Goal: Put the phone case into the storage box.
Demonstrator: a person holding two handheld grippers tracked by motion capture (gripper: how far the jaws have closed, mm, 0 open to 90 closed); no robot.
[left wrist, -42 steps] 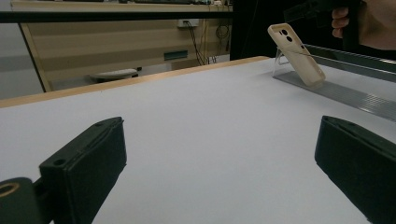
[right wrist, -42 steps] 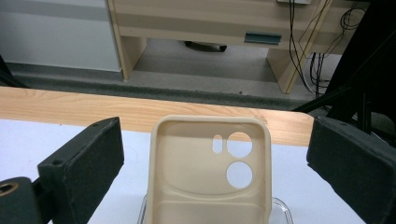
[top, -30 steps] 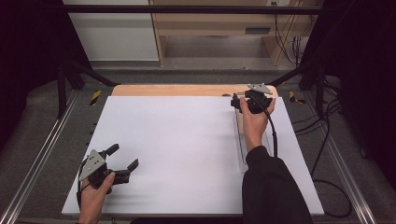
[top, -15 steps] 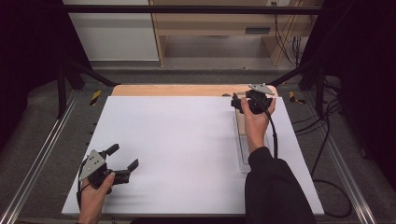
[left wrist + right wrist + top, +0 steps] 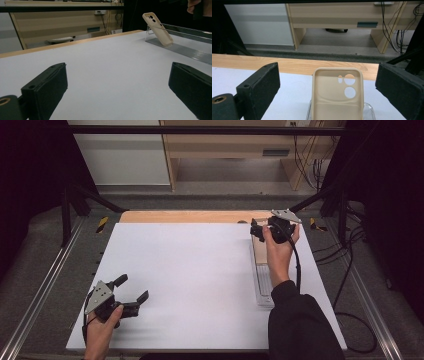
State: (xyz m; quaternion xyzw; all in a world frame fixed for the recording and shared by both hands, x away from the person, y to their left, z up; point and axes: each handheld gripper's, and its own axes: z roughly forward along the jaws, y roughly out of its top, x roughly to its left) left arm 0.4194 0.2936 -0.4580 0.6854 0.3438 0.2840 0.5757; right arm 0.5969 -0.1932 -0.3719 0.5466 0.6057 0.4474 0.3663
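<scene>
The right gripper (image 5: 264, 231) hovers with jaws open around the beige phone case (image 5: 337, 93), not yet gripping. The case leans on its clear stand (image 5: 175, 47), so lifting remains; the left gripper (image 5: 131, 294) waits open on the desk (image 5: 200, 270).

White-topped table (image 5: 200, 270) with a clear stand (image 5: 263, 287) bearing a beige phone case (image 5: 337, 97)

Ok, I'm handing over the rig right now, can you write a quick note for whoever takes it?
Right hand-held gripper: open, at the table's far right, jaws either side of the phone case, not touching it.
Left hand-held gripper: open, holding nothing, low over the white table at the near left.
The beige phone case leans upright in a clear stand on the right side.
Done: the approach to the case.
Left: close on the case and probably lift it off the stand.
</scene>
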